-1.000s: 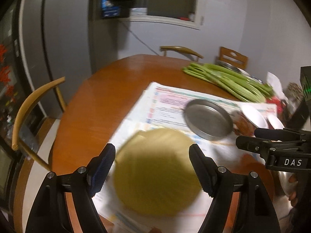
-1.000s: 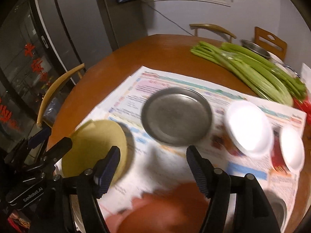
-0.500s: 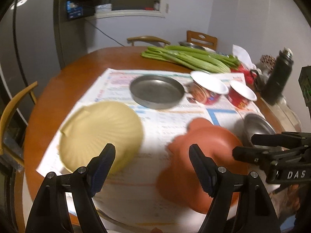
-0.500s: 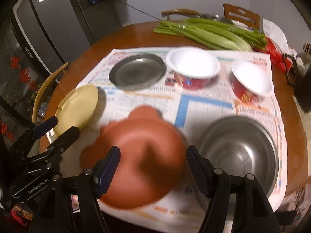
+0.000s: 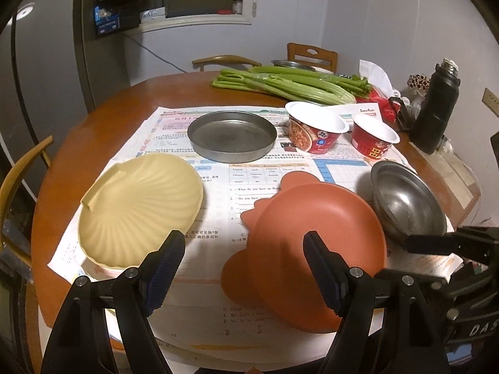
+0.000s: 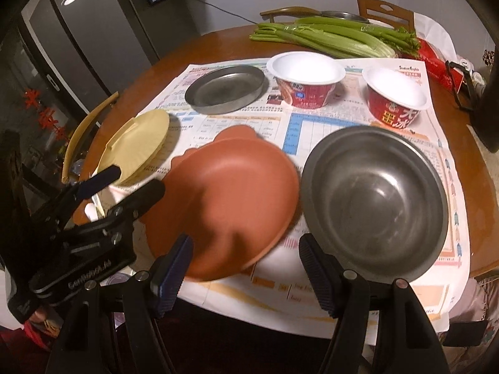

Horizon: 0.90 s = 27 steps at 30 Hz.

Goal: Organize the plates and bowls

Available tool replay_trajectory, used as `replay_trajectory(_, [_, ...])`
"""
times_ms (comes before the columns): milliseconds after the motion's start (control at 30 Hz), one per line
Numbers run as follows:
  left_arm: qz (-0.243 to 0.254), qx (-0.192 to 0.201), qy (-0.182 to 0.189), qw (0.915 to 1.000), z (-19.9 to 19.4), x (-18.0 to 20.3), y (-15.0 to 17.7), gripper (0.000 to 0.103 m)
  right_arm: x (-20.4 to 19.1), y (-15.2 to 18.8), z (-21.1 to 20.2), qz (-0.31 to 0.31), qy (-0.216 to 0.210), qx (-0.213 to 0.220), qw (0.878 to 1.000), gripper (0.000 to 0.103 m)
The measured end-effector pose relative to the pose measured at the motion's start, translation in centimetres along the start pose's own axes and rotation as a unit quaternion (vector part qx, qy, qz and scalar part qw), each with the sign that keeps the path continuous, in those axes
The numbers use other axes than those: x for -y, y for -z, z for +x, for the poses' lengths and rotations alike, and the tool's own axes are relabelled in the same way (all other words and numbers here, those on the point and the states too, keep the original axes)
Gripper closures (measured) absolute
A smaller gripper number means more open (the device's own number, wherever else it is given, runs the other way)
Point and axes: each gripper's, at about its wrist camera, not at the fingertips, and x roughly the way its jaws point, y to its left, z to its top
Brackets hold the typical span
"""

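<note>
Plates and bowls sit spread on newspaper (image 5: 174, 124), none stacked yet. Left gripper (image 5: 243, 268) and right gripper (image 6: 246, 263) both hang released and empty at 6 o'clock, likely choosing a first pick. Orange plate (image 6: 227, 199) nearest, steel bowl (image 6: 374, 199) at 3 o'clock, shell plate (image 5: 140, 205) at 9. Farther: steel pan (image 5: 232, 140), two paper cups (image 6: 307, 79) toward 12–1. Shell plate's near rim hidden; orange plate's near edge blurred.

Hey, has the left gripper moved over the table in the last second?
Yes. The left gripper was over the cream shell-shaped plate; now that plate lies off to its left and the terracotta plate sits beneath its open jaws, so it swung right.
</note>
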Motion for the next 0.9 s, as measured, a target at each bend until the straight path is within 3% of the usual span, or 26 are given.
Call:
replay_trajectory(233, [0.001, -0.026, -0.007, 0.9996, 2.1, -0.4, 0.0, 0.024, 0.1, 0.0, 1.8, 0.01, -0.002, -0.022, 1.0, 0.033])
replay_trajectory(567, [0.007, -0.042, 0.019, 0.9989, 3.2, 0.3, 0.0, 0.024, 0.7, -0.5, 3.2, 0.019, -0.011, -0.034, 0.999, 0.033])
replay_trajectory(733, [0.011, -0.063, 0.024, 0.9977, 4.0, 0.5, 0.1, 0.05, 0.8, -0.6, 3.3, 0.019, -0.014, -0.034, 0.999, 0.034])
replay_trajectory(800, [0.012, -0.072, 0.02, 0.9971, 4.5, 0.5, 0.3, 0.064, 0.8, -0.7, 3.5, 0.017, -0.005, -0.036, 0.999, 0.039])
replay_trajectory(900, [-0.001, -0.078, 0.021, 0.9967, 4.7, 0.2, 0.2, 0.073, 0.9, -0.8, 3.5, 0.018, -0.006, -0.033, 0.999, 0.044])
